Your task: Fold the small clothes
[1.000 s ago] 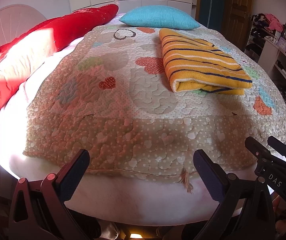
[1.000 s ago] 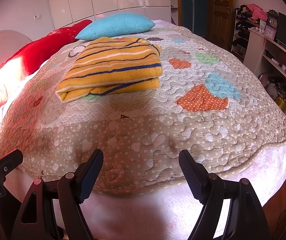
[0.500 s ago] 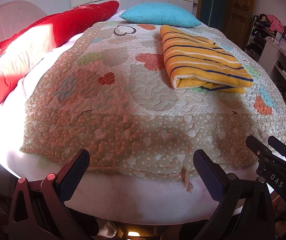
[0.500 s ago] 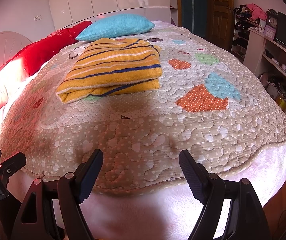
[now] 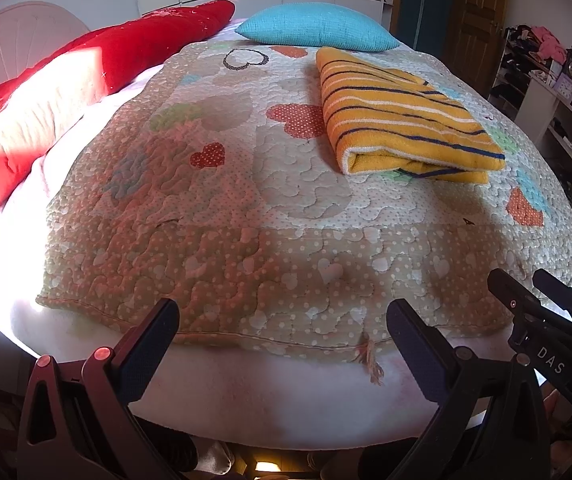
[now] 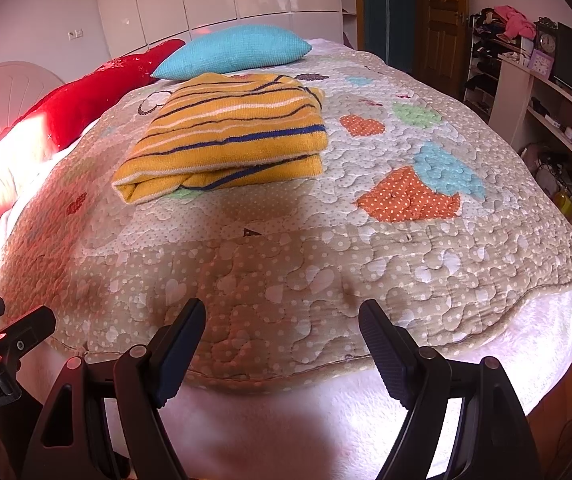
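One folded striped sweater (image 5: pixel 405 116), lengthwise toward blue pillow (image 5: pixel 317 31)

Landmark: the heart-patterned quilted bedspread (image 5: pixel 222 208) (image 6: pixel 365 264), spread over the bed.
On it: the folded yellow striped knit garment (image 5: pixel 397 120) (image 6: pixel 230 136), lying on the far half, folded edge toward the cameras.
Behind it: the turquoise textured pillow (image 5: pixel 317 32) (image 6: pixel 234 52), just past the garment at the bedspread's far end.
To its left: the long red cushion (image 5: pixel 98 64) (image 6: pixel 86 96), running along that edge.
To its right: the white open shelving unit (image 5: pixel 557 120) (image 6: pixel 541 112), standing off the bed.
Before its near edge: the left gripper (image 5: pixel 282 328) and the right gripper (image 6: pixel 282 328), side by side, above the near hem, well apart from the garment.
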`<action>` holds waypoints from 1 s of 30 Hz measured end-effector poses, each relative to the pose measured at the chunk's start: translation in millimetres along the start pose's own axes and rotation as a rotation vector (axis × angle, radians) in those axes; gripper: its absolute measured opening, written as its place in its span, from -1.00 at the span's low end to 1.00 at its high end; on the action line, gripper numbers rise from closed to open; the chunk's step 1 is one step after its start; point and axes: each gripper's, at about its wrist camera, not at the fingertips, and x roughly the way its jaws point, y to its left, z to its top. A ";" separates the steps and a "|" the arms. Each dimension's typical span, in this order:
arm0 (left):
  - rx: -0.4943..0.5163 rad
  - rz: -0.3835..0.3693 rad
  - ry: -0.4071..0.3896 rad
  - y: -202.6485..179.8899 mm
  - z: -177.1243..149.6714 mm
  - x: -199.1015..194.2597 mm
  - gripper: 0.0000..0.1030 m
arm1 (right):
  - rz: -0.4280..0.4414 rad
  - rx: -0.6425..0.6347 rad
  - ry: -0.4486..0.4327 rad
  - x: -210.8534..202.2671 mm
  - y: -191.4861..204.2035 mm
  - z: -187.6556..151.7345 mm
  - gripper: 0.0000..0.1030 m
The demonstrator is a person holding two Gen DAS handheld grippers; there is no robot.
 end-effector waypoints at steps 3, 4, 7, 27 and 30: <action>0.001 -0.001 0.001 -0.5 -0.2 0.6 1.00 | 0.000 0.003 0.000 0.1 -0.1 0.3 0.62; 0.001 -0.002 0.002 -0.6 -0.2 0.6 1.00 | 0.001 0.005 -0.001 -0.1 -0.2 0.3 0.62; -0.001 -0.001 0.003 -0.4 -0.6 1.7 1.00 | 0.000 0.007 -0.004 -0.6 -0.6 1.0 0.62; -0.006 -0.020 0.024 2.9 -3.6 7.1 1.00 | 0.006 -0.002 -0.011 -1.6 4.8 -0.4 0.63; -0.011 -0.019 0.027 4.8 -3.8 7.6 1.00 | 0.007 -0.004 -0.013 -1.5 5.6 -0.3 0.63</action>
